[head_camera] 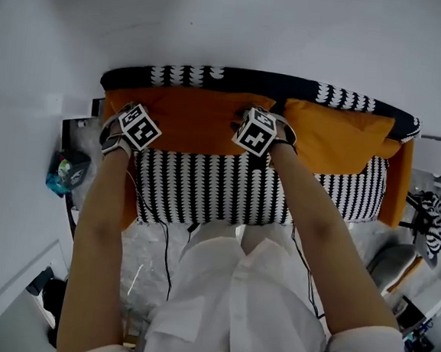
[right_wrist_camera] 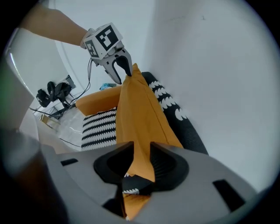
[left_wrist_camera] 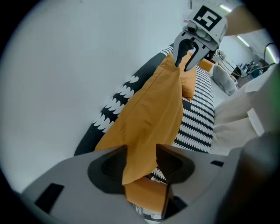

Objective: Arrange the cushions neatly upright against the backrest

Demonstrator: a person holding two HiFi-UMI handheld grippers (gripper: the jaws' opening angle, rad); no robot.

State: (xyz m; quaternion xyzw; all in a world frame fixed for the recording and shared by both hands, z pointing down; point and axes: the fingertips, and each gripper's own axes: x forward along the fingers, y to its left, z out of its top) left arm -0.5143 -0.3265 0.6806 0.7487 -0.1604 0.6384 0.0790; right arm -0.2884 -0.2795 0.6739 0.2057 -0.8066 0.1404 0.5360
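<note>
A long orange cushion (head_camera: 195, 119) stands on edge against the black-and-white backrest (head_camera: 214, 77) of a small sofa. My left gripper (head_camera: 132, 119) is at its left top corner and my right gripper (head_camera: 249, 125) at its right top corner. In the left gripper view the jaws (left_wrist_camera: 141, 153) stand wide, with the cushion's (left_wrist_camera: 153, 113) corner loose between them. The right gripper view shows the jaws (right_wrist_camera: 141, 151) slightly parted around the cushion's (right_wrist_camera: 138, 113) seam. A second orange cushion (head_camera: 335, 135) leans against the backrest to the right.
The striped seat (head_camera: 227, 187) lies in front of the cushions, with an orange armrest (head_camera: 396, 183) at its right end. A white wall rises behind the sofa. Clutter (head_camera: 67, 169) sits on the floor at the left, a patterned chair (head_camera: 431, 220) at the right, and cables (head_camera: 167, 243) hang by my legs.
</note>
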